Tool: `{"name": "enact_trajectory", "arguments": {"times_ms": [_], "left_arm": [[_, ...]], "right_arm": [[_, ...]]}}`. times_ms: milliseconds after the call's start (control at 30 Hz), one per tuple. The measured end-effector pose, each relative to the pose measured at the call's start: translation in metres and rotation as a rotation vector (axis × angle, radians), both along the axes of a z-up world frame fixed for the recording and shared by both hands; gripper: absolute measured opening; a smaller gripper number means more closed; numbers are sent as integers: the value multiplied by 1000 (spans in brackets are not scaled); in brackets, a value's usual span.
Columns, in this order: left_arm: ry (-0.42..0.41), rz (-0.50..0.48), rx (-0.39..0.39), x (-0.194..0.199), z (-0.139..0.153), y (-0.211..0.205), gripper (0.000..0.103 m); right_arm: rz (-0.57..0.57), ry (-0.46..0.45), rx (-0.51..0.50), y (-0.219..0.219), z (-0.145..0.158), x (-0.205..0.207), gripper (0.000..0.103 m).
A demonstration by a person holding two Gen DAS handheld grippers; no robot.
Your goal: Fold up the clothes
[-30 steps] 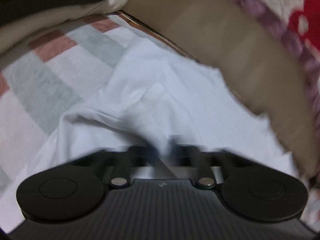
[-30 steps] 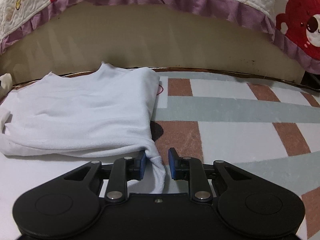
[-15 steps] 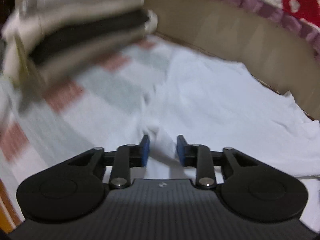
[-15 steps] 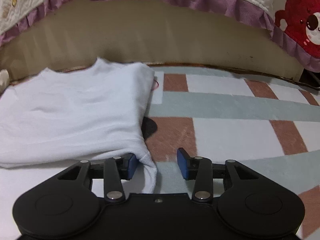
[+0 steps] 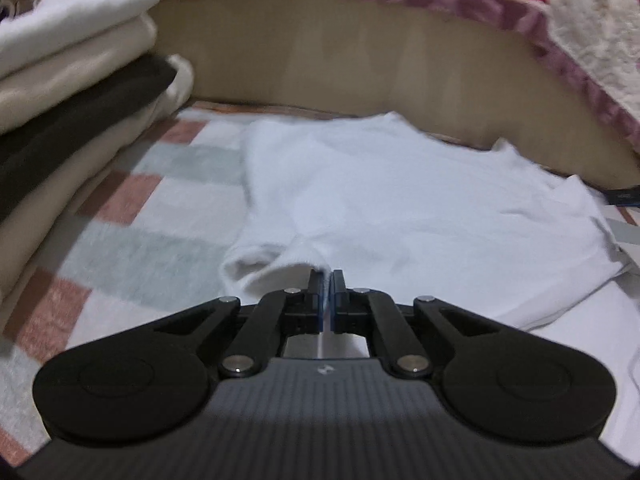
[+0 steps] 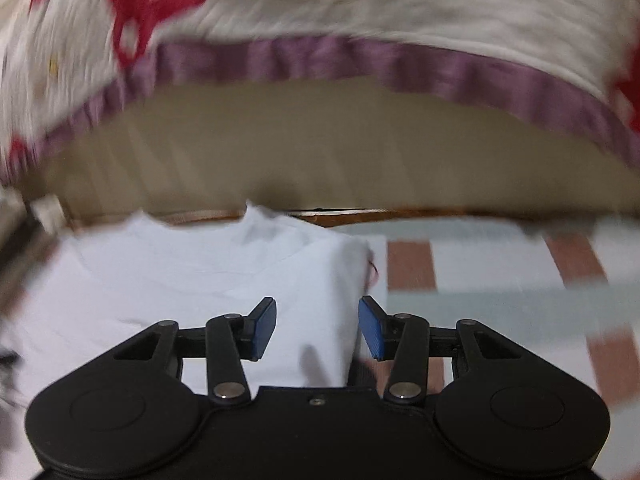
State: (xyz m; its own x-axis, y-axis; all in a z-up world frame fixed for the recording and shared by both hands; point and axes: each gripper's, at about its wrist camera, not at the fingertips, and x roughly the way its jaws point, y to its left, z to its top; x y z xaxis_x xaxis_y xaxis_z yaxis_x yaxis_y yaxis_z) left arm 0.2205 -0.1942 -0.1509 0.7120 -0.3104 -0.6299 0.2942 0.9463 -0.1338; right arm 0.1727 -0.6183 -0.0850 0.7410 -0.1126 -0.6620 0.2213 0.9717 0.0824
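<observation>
Your left gripper (image 5: 327, 280) is pinched shut on a rolled corner of the white T-shirt (image 5: 400, 200), with a thin edge of cloth showing between the pads. Your right gripper (image 6: 317, 328) stands about half open, its jaws having just been opening; the shirt's folded edge lies below the gap, but the pads press on nothing.

The T-shirt lies partly folded on the checked floor mat (image 5: 132, 248), its far edge close to the beige bed base (image 5: 360, 72), with the quilted bedspread (image 6: 360, 8) hanging above. Left of the shirt stands a stack of folded clothes (image 5: 72, 92), white, cream and dark layers, just beside the shirt but not touching it as far as you can see.

Expect the shirt to be light, soft and limp: it will sag and drag, and layers may slide apart. Take hold at corners or along a doubled edge, catching every layer. No containers are in view.
</observation>
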Motion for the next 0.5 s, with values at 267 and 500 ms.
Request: {"name": "enact_trajectory", "arguments": {"times_ms": [267,500], "left_arm": [[-55,68,51,0,2,2,9],[-46,112,-42,-4,-2,22,64]], "right_arm": [[66,48,-138,8,-30,55,29],[-98,-89,32,-13,-40,32,7]]}}
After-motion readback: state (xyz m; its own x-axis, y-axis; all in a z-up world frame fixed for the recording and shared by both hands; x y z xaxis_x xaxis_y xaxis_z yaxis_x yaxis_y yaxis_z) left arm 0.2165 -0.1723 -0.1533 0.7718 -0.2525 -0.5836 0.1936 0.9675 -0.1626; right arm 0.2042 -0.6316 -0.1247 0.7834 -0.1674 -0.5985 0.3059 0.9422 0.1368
